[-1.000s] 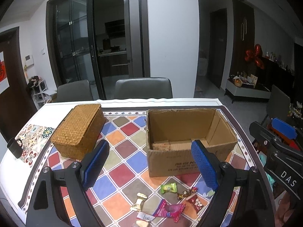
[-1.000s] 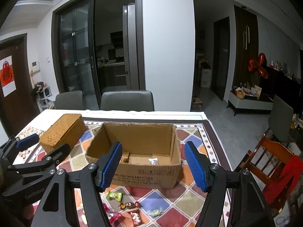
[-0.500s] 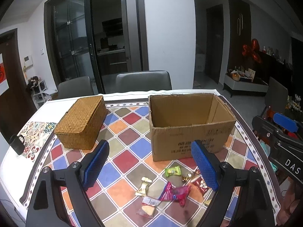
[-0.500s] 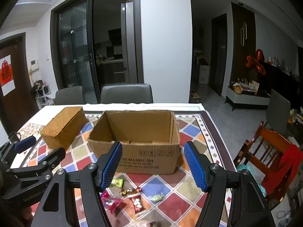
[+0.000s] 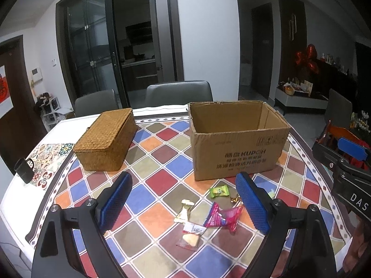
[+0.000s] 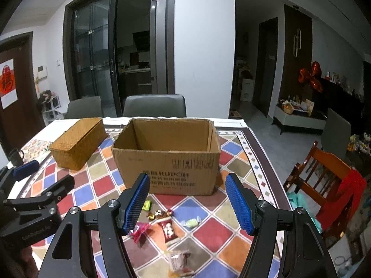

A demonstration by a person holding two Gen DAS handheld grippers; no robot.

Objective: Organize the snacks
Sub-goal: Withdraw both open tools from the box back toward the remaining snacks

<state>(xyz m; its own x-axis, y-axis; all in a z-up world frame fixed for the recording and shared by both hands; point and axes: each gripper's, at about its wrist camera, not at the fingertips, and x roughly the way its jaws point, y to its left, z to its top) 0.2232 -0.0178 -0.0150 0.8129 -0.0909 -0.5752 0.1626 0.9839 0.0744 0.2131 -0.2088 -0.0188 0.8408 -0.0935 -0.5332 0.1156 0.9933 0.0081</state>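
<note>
Several wrapped snacks lie loose on the checked tablecloth in front of an open cardboard box (image 5: pixel 236 155) (image 6: pixel 167 162). Among them are a green candy (image 5: pixel 219 190) (image 6: pixel 146 205), a pink packet (image 5: pixel 222 215) (image 6: pixel 139 229), a gold wrapper (image 5: pixel 184 210), a red packet (image 6: pixel 168 228) and a clear packet (image 5: pixel 191 234). My left gripper (image 5: pixel 183 178) hovers over the snacks, its jaws opening with nothing between them. The right gripper (image 6: pixel 186 178) hangs open above the same pile, holding nothing. The inside of the box is hidden from both views.
A closed wicker basket (image 5: pixel 106 139) (image 6: pixel 77 143) stands left of the box. A black mug (image 5: pixel 24 170) sits at the table's left edge. Grey chairs (image 5: pixel 178 91) stand behind the table, and a wooden chair (image 6: pixel 324 180) with red cloth is at the right.
Both grippers have drawn back from the box and sunk lower. More of the snack pile shows now, and the box floor has dropped out of sight.
</note>
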